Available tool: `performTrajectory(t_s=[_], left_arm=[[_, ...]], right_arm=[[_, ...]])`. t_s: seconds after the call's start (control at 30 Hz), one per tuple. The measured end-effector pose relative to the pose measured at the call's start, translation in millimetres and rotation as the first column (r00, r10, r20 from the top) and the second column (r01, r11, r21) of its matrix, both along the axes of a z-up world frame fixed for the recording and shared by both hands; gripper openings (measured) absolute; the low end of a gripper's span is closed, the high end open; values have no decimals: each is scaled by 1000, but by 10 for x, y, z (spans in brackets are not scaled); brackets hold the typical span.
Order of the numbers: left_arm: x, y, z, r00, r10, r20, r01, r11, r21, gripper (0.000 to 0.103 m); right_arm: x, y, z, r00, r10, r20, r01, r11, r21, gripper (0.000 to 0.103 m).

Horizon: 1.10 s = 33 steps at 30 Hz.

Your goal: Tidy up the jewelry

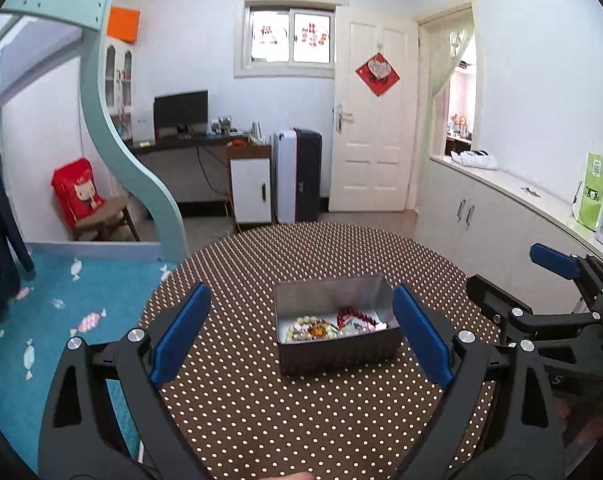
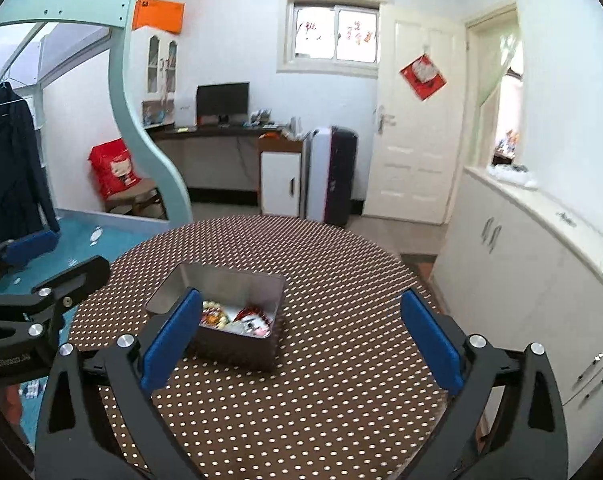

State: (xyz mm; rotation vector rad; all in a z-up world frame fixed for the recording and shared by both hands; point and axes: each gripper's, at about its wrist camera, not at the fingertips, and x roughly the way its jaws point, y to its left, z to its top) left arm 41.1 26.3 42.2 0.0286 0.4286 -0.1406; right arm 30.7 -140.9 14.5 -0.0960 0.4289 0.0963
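Blue-padded left tongs (image 1: 301,336) are standing wide at the bottom of the left wrist view, nothing between their pads, and the right tongs (image 2: 301,336) are gaping just as wide and just as empty in theirs. Beyond them the metal tin (image 1: 337,320) is sitting open near the middle of the polka-dot counter (image 1: 261,420), its lid nowhere to be seen. Inside, the jewelry (image 1: 329,326) is lying heaped on the tin's floor: pale bead strands, an amber piece, a red beaded piece and something pink, all touching and partly overlapping. No loose piece is showing on the cloth around the tin.

Judging by that, the gathering is looking finished or close to it, with both tongs hanging back from the tin. If more sorting is wanted, it is worth lowering one pair straight down over a single strand, pinching it away from the tangle, while the other pair is steadying the tin's wall so it is not sliding on the cloth.

Farther out, a blue bed (image 1: 41,340) is lying left of the counter.
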Motion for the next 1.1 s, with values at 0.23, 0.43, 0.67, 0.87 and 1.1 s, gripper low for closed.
performTrajectory(t_s=[0.23,0.43,0.67,0.87,1.1], left_arm=[[-221,-5,102,996,30,88,-30,1000,-8,94],[-323,-42,5,995,44,89,-43,999,-15,94],[-357,-88,-91,996,38,75,-37,999,-13,94],[-365,-85,-112,997,43,70,-43,999,-10,94],[-333,-41,-160,997,53,49,-52,999,-14,94]], right_arm=[[-158,-47,42,997,-43,67,42,999,21,96],[-251,-33,-5,994,-67,90,65,998,24,96],[-362,-83,-62,992,-84,98,81,996,27,96],[-418,-64,-55,988,-101,118,100,995,9,96],[-408,-20,-62,989,-93,112,93,996,9,96]])
